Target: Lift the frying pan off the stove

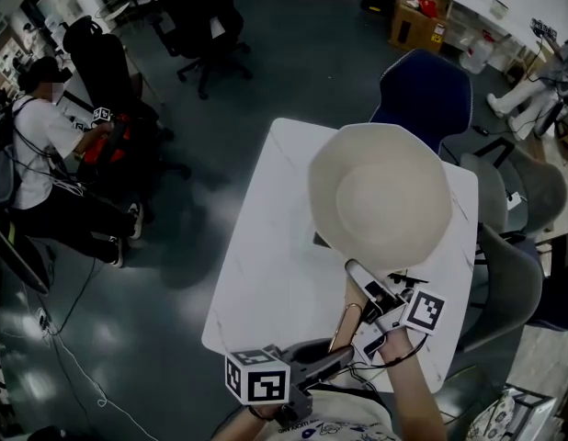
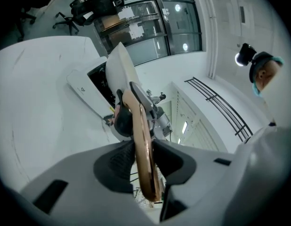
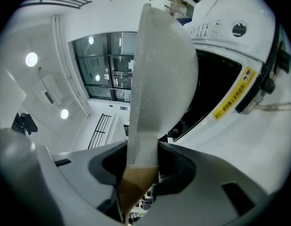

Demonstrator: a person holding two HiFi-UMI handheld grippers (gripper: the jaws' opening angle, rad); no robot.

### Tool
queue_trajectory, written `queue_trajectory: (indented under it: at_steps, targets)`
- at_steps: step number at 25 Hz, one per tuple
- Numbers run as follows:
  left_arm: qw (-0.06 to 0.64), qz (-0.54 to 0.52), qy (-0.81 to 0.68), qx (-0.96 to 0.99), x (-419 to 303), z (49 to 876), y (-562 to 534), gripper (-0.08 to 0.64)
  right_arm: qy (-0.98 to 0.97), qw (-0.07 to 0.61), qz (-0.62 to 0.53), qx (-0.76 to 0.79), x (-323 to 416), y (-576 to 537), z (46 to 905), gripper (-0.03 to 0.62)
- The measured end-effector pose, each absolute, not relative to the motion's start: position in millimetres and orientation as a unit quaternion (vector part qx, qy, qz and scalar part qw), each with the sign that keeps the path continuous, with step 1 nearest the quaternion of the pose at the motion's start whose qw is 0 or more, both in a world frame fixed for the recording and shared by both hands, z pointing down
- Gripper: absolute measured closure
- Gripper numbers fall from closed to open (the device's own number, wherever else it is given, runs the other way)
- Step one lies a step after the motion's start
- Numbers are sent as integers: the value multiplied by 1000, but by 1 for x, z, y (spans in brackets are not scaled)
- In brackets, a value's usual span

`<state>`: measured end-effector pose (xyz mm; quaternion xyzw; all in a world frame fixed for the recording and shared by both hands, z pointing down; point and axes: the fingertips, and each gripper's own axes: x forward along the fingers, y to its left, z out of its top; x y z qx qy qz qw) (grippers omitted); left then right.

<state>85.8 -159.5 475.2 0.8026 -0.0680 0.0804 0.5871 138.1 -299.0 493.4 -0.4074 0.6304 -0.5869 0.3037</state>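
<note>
Plainly, both claws were clenched on the handle point(image 1: 345, 324) of the frying pan point(image 1: 380, 196). The left claw point(image 2: 145, 160) gripped the brown wooden end, nearer the person, its jaws pressed against either side of the wood. The right claw point(image 3: 142, 166) was clamped a little further along, just where the brown part met the cream stem that ran up to the bowl of the pan.

The pan itself was cream inside and looked empty. It sat out over the far right part of the white worktop point(image 1: 266, 265), with its handle pointing back toward the person holding it. From above it covered nearly all of the stove point(image 3: 230, 65), with only a dark sliver peeking out at its left edge. The stove was a white unit with a black cooking face and a yellow label strip along one side. Seen along the claws, the pan stood directly over that black face and looked just clear of it, though I couldn't swear to the gap.

Around the worktop stood a blue chair point(image 1: 426, 85) at the far side and grey chairs point(image 1: 509, 274) to the right. Off to the left a person point(image 1: 36, 154) sat near a black office chair point(image 1: 206, 26), and cardboard boxes point(image 1: 417, 7) lay at the back of the room.
</note>
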Motion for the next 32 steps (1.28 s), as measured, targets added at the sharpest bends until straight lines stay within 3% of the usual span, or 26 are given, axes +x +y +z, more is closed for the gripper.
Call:
queue_trajectory:
  at_steps: [9,21,32]
  targets:
    - [561,86,-72,820,89,473,-160,436,621,348,-589,-383,144,-299,487,428]
    - [578,60,-51,812,87,463,-156,436,646,292,-580,-402,134,-299,473,426]
    - [558,42,-46,828,73,436,-153,436,658,303,-570,-388,121,-296,441,426]
